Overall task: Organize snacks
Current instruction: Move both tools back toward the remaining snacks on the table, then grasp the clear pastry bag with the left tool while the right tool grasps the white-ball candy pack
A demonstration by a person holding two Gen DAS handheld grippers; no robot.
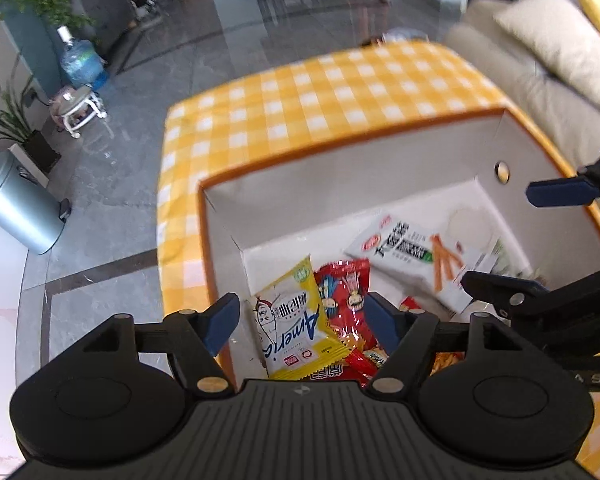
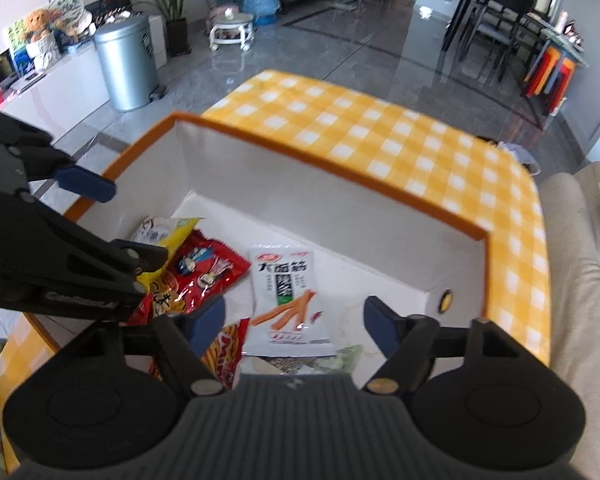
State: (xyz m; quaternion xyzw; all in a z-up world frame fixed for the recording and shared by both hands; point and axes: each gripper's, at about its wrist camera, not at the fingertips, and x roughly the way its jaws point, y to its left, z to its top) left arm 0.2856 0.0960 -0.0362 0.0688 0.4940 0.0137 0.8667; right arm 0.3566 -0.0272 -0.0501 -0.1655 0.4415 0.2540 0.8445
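Item: orange-rimmed box [image 2: 340, 178], centre frame, packets inside. Left gripper [image 1: 300, 322] and right gripper [image 2: 294, 322]: jaws released, empty. Risk: crowded grippers colliding, snagging yellow packet [image 1: 296, 320].

Storage box [image 2: 380, 196] on the checked tablecloth [image 2: 380, 128] — inside it, snack packets: cartoon packet [image 2: 212, 268] left of the strip-snack packet [image 2: 288, 296]; sofa [image 2: 576, 240] right of the table.
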